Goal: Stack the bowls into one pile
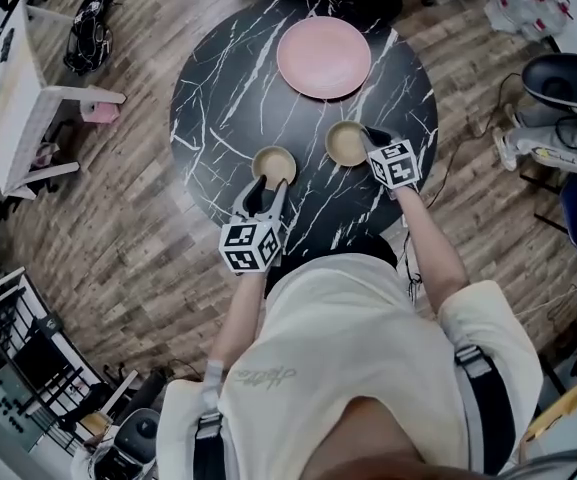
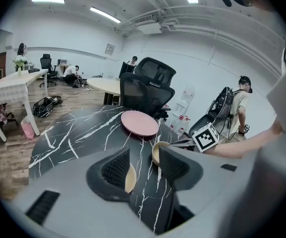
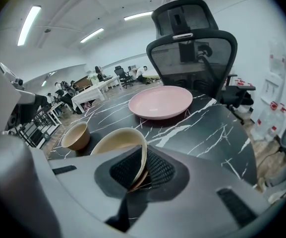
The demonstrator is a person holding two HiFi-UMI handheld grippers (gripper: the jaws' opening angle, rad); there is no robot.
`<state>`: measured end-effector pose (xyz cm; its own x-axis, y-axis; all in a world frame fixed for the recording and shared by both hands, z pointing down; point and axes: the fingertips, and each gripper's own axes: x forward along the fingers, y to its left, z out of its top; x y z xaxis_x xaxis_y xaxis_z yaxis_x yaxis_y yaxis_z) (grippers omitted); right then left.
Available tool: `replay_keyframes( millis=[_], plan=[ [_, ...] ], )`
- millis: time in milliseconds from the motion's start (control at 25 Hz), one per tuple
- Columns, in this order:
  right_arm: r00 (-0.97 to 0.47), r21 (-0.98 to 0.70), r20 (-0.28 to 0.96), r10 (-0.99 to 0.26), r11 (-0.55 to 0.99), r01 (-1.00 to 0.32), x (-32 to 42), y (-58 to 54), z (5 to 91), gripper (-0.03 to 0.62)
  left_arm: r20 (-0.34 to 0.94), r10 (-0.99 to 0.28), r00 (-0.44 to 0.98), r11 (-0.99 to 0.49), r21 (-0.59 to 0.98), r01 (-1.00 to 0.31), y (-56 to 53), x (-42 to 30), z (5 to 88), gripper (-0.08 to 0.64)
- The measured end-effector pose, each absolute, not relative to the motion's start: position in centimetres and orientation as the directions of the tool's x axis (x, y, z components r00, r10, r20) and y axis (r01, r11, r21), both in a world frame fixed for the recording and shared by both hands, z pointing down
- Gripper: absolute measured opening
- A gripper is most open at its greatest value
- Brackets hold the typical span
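Right gripper pinching bowl rim; left gripper jaws spread by second bowl; next lift, nest inside it

The counter is smooth black marble-look, white-veined. On it, the pink plate and both tan bowls look smooth, matt. Beneath the counter, wood-plank floor.
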<state>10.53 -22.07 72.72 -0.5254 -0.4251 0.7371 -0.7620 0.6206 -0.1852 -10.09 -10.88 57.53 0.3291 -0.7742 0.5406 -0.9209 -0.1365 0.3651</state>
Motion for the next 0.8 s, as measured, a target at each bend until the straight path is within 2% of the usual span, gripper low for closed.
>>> replay_keyframes(
  millis=[480, 560, 680, 800],
  plan=[
    [-0.532, -0.154, 0.697, -0.481, 0.624, -0.766, 10.6, -22.6, 70.2, 0.055, 0.524, -0.781, 0.34, -0.16, 0.358, -0.92, -11.0, -9.9, 57.2, 0.204],
    [-0.535, -0.154, 0.686, -0.493, 0.62, -0.769, 10.7, -22.1, 69.2, 0.05, 0.517, -0.782, 0.347, -0.171, 0.358, -0.918, -11.0, -9.8, 57.0, 0.204],
    [-0.538, -0.142, 0.667, -0.516, 0.621, -0.771, 10.8, -21.0, 67.7, 0.007, 0.502, -0.783, 0.367, -0.198, 0.359, -0.912, -11.3, -9.4, 56.6, 0.204],
    [-0.547, -0.137, 0.654, -0.522, 0.629, -0.765, 10.4, -19.5, 66.4, 0.006, 0.482, -0.786, 0.387, -0.226, 0.357, -0.906, -11.5, -9.3, 56.0, 0.204]
  ],
)
